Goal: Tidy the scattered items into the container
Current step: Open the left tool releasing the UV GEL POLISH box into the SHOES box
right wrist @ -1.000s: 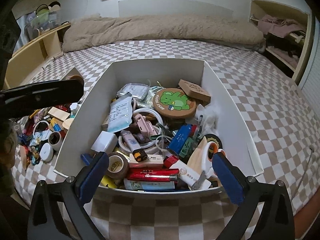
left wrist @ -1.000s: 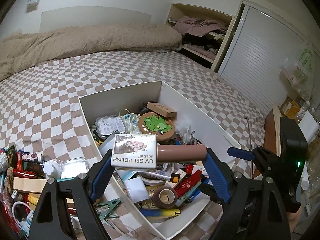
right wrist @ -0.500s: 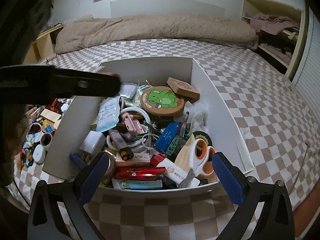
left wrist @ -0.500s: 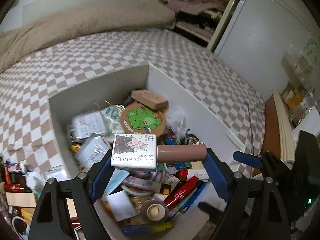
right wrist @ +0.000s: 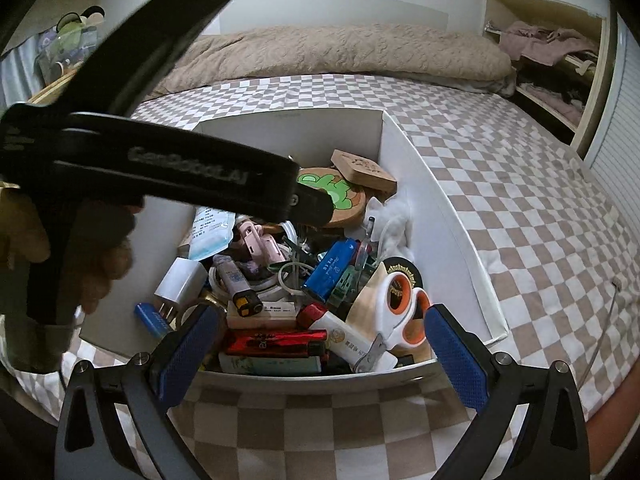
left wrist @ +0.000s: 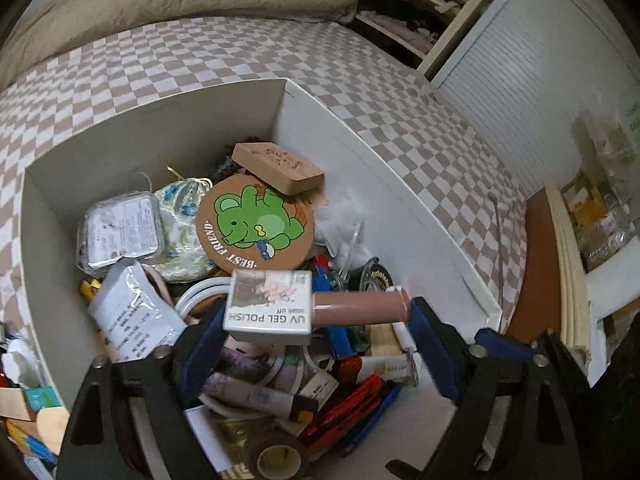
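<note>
My left gripper (left wrist: 316, 320) is shut on a UV gel polish bottle (left wrist: 296, 306), white square body and pink cap held sideways, over the middle of the white box (left wrist: 384, 176). The box is full of small items: a round green-bear coaster (left wrist: 254, 228), a wooden block (left wrist: 278, 168), a foil pouch (left wrist: 136, 316), tape (left wrist: 276, 460). My right gripper (right wrist: 320, 348) is open and empty at the box's near edge (right wrist: 320, 380), above scissors (right wrist: 400, 312) and a red tube (right wrist: 276, 338). The left gripper's black body (right wrist: 180, 172) crosses the right wrist view over the box.
The box sits on a checkered bed (right wrist: 500, 184) with a beige duvet (right wrist: 340, 52) at the back. Loose items (left wrist: 24, 400) lie left of the box. A wardrobe shelf with clothes (right wrist: 548, 60) stands at the right. A wooden bed edge (left wrist: 536, 280) runs along the right.
My left gripper has carried the gel polish bottle from the box's left side to over its middle and lower. The right gripper has stayed open at the near edge.
</note>
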Tool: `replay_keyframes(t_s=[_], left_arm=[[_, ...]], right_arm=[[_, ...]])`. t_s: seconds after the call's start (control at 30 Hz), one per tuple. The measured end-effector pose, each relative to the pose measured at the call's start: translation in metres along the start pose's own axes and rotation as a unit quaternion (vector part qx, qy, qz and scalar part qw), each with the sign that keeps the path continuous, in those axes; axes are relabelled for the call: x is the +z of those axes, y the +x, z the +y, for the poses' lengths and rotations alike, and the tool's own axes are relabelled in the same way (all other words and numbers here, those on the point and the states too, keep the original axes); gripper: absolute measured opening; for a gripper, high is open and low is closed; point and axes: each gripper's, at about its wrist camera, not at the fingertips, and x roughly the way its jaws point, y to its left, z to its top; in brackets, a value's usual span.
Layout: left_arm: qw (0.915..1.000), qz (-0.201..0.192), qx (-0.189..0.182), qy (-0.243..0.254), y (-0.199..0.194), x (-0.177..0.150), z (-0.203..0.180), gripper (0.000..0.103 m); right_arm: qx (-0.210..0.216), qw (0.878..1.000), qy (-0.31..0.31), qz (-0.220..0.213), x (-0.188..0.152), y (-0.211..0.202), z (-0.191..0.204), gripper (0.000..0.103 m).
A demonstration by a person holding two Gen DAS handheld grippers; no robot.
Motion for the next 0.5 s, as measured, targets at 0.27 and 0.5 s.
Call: replay_keyframes(t_s=[0.27, 0.5], left_arm=[[0.9997, -0.017, 0.017, -0.004, -0.017, 0.001, 0.01, 0.103], [0.9995, -0.016, 0.025, 0.004, -0.024, -0.01, 0.012, 0.103]], right_arm=[[-0.001, 1.0, -0.004, 0.005, 0.0, 0.003, 0.003, 0.103], [0.0, 1.0, -0.015, 0.008, 0.0, 0.002, 0.011, 0.103]])
